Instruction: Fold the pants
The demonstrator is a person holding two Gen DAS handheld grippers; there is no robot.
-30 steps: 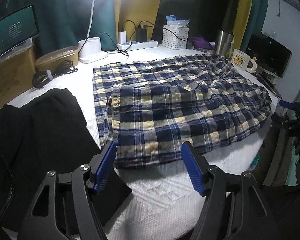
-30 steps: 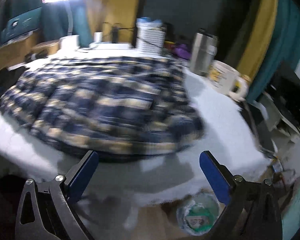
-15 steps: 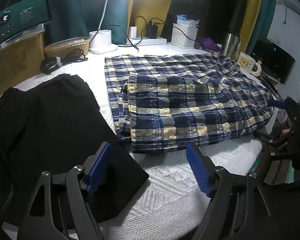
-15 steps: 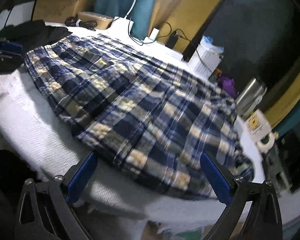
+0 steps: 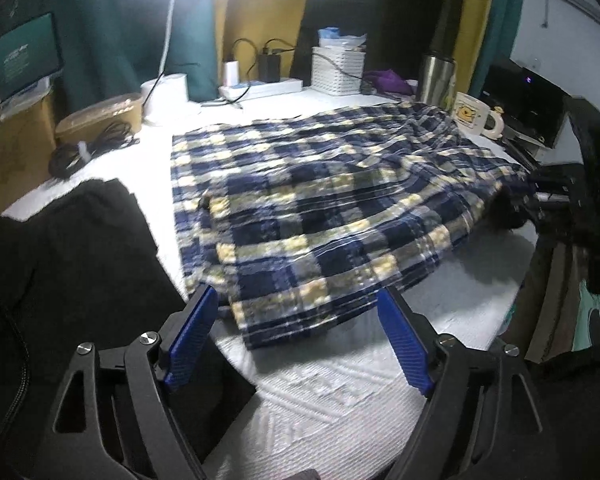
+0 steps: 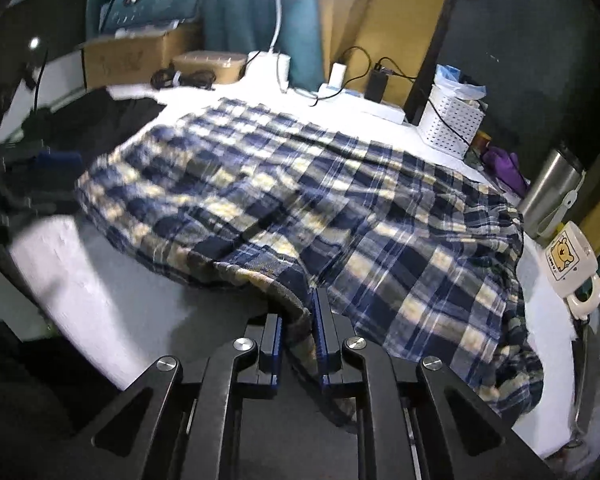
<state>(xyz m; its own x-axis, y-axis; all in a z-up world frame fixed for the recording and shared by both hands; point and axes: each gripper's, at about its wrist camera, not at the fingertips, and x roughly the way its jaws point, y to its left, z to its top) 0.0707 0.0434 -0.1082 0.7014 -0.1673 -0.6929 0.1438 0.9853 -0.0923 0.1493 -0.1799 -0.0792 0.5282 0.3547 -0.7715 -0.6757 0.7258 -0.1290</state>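
Blue, yellow and white plaid pants (image 5: 320, 200) lie folded lengthwise across the white padded table (image 5: 340, 392). My left gripper (image 5: 296, 295) hovers over their near corner. Its jaws are opening, and the fabric edge lies between the blue pads (image 5: 190, 336) without being pressed. In the right wrist view the pants (image 6: 300, 200) spread away from me. My right gripper (image 6: 299, 307) is closing, with its pads pinched on a bunched fold of the near edge, which is raised off the table. From the left wrist view that raised edge shows at the far right.
A black garment (image 5: 60, 260) lies left of the pants. Behind them stand a bear mug (image 6: 568, 260), a steel tumbler (image 6: 552, 196), a white basket (image 6: 450, 124), a power strip (image 5: 260, 87) with chargers, a lamp base (image 5: 166, 96) and coiled cable (image 5: 84, 152). The table edge drops off at right.
My right gripper went from wide open to pinched on the pants' near edge, and that edge has come up. My left gripper's jaws spread wider and stayed at the near corner.
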